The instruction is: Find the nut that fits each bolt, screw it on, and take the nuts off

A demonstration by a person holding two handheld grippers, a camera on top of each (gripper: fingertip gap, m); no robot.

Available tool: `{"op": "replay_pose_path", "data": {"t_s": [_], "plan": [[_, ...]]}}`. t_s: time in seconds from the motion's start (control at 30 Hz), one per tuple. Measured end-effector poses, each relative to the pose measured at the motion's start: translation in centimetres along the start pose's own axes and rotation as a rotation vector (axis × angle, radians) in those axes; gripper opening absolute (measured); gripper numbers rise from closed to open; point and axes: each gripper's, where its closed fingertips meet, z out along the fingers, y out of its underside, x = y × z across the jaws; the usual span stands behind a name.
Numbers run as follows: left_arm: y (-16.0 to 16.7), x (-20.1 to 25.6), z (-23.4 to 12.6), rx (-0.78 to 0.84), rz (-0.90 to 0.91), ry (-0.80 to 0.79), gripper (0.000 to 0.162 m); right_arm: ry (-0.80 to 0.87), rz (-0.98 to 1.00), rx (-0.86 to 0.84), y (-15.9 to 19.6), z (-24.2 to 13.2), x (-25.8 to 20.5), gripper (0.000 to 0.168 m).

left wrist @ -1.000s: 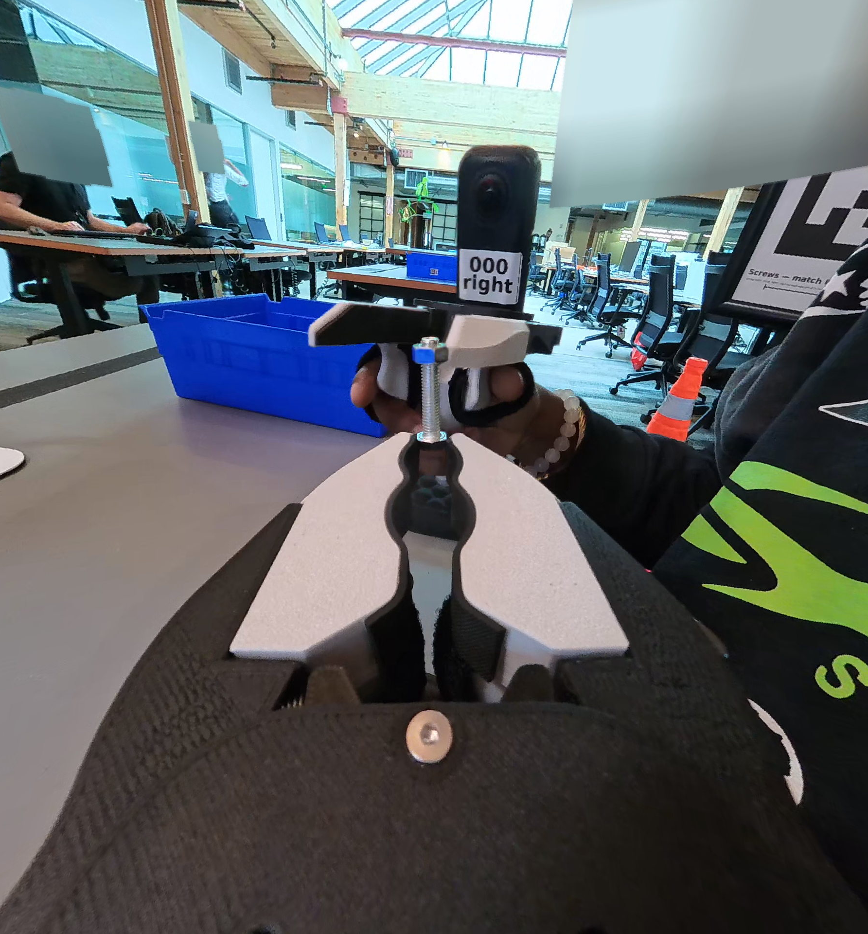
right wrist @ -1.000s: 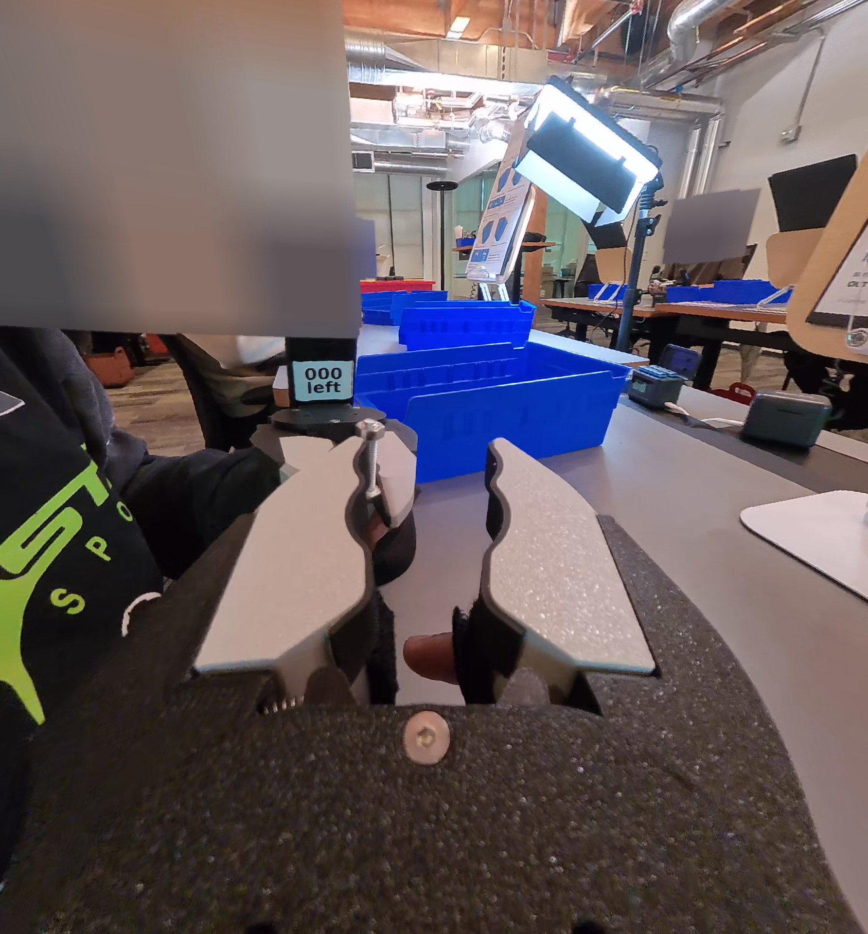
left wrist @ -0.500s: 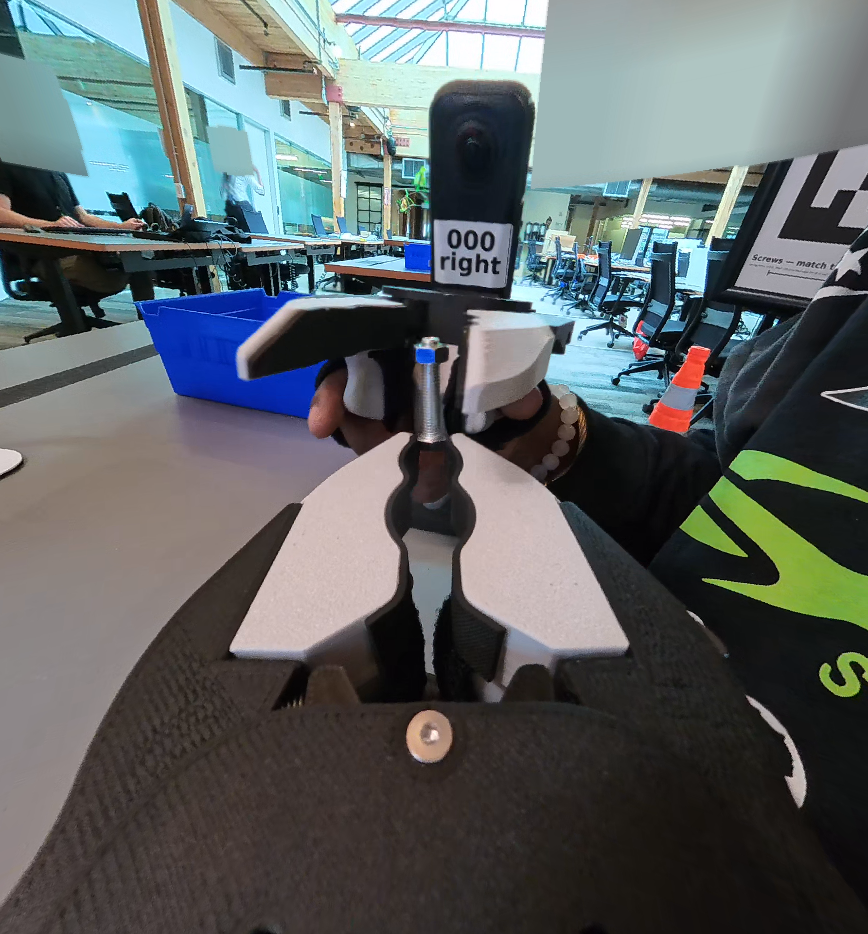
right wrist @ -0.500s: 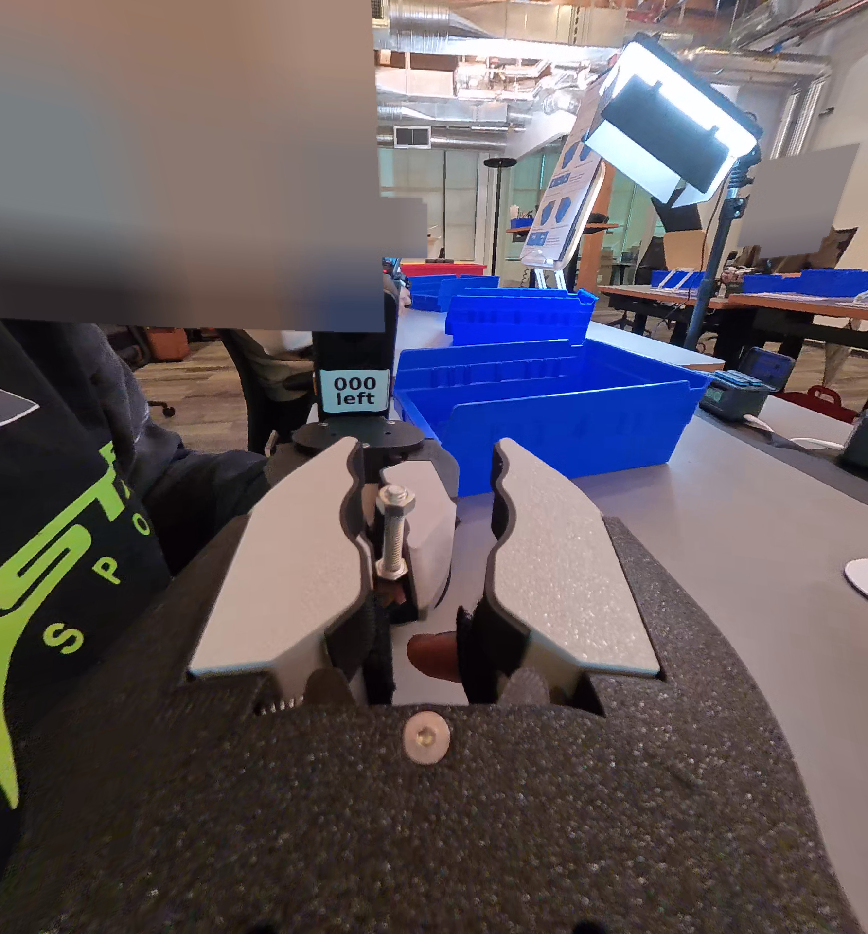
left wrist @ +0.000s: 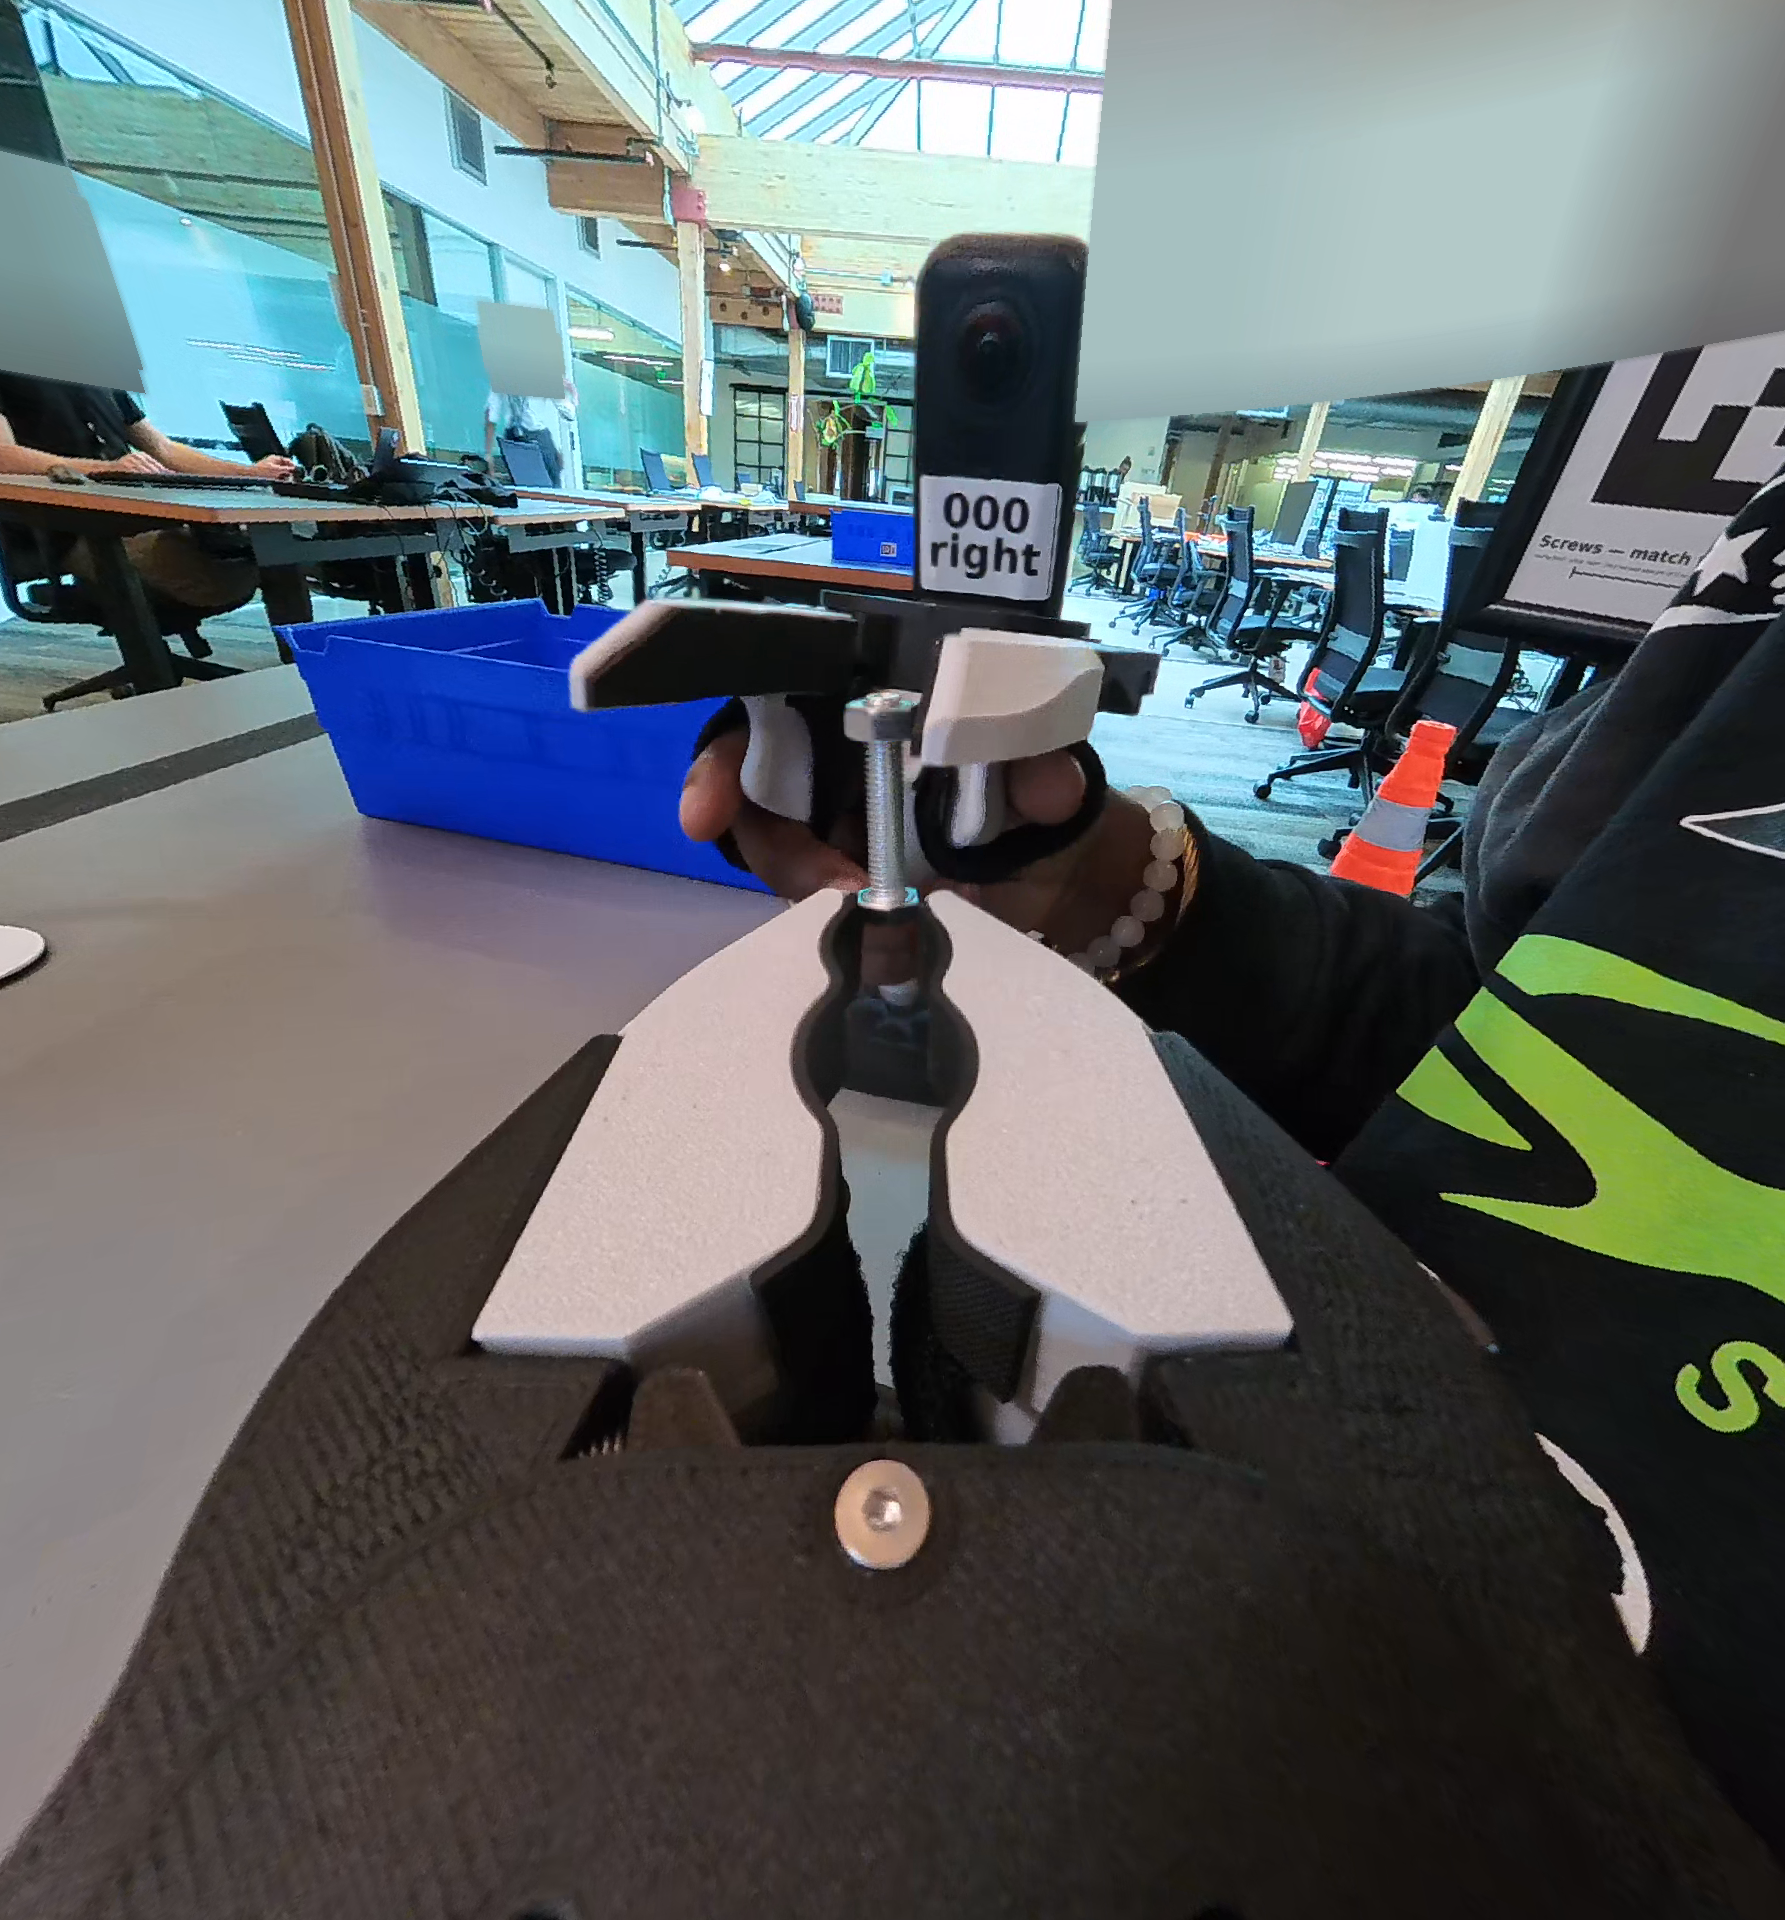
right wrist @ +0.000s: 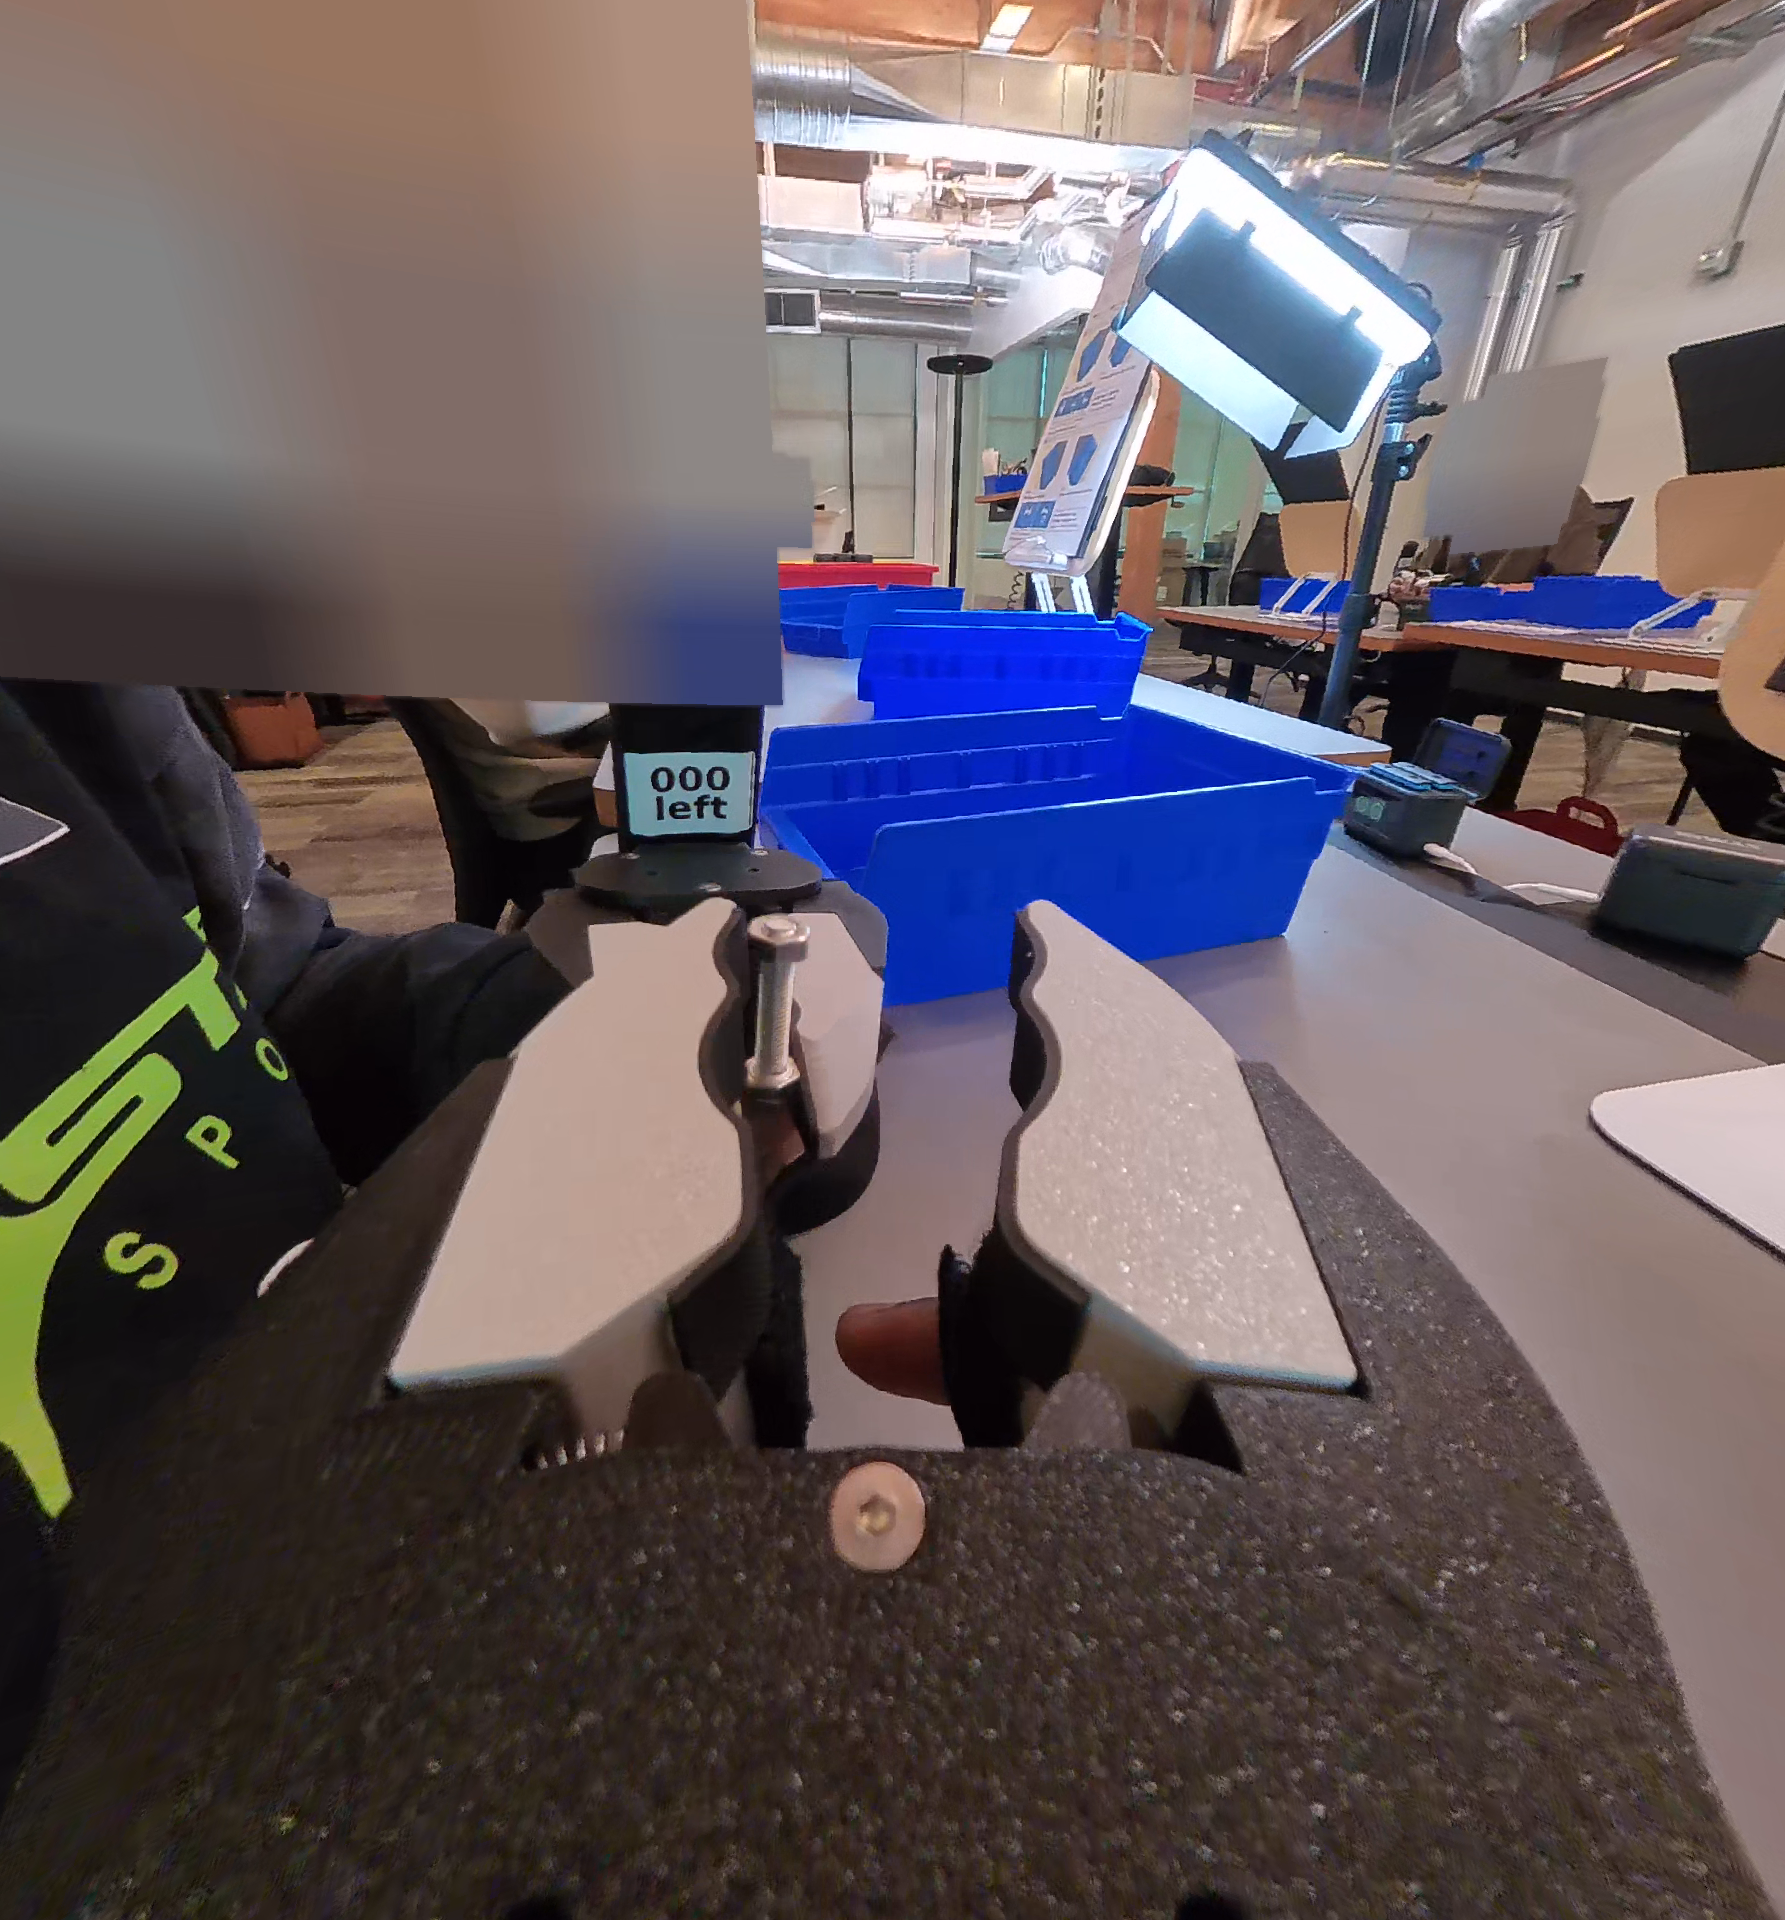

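**Bolt clamped upright, nut end offered to the open right jaws**

Midway through a screw-on or take-off step, judging by the layout; which of the two cannot be told. Left gripper (left wrist: 886,914) clenched on the lower end of a bolt (left wrist: 885,805), shank upright, hexagonal piece at the top, raised above the grey tabletop (left wrist: 244,1039). A small nut (left wrist: 888,900) seated on the thread just above the fingertips, touching them or nearly so.

Right gripper (right wrist: 872,1013) released, jaws spread wide, nothing between them; bolt (right wrist: 772,1003) just inside the left-hand finger (right wrist: 607,1122), apparently not yet gripped.

Next move, likely: centre the open jaws round the top piece, close gently, then twist while keeping the shank in line. Blue bin (left wrist: 493,707) behind, well apart.
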Motion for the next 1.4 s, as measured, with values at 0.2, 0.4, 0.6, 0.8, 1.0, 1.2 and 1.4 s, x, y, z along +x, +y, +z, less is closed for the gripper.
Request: {"op": "replay_pose_path", "data": {"t_s": [0.2, 0.4, 0.6, 0.8, 1.0, 1.2, 1.4], "plan": [[-0.1, 0.0, 0.0, 0.004, -0.002, 0.000, 0.010, 0.042, -0.005, 0.006, -0.2, -1.7, 0.6, 0.047], [0.0, 0.0, 0.0, 0.000, -0.001, -0.001, 0.010, 0.000, 0.010, 0.037, -0.6, -1.3, -0.2, 0.048], [0.0, 0.0, 0.1, -0.004, 0.005, -0.003, 0.010, -0.072, 0.007, -0.006, 0.2, 2.0, -1.4, 0.050], [0.1, 0.1, 0.1, -0.006, 0.012, 0.001, 0.010, -0.060, 0.003, -0.029, 0.5, 3.2, -0.9, 0.050], [0.0, 0.1, 0.1, -0.003, 0.010, 0.000, 0.010, -0.022, 0.002, -0.016, 0.2, 1.8, -0.2, 0.050], [-0.1, -0.1, 0.0, 0.003, 0.001, -0.002, 0.010, 0.004, -0.005, -0.007, 0.0, 0.3, 0.1, 0.051], [-0.1, 0.0, 0.0, 0.004, 0.002, -0.002, 0.010, 0.023, -0.008, 0.002, -0.2, -1.2, 0.2, 0.049]]}}
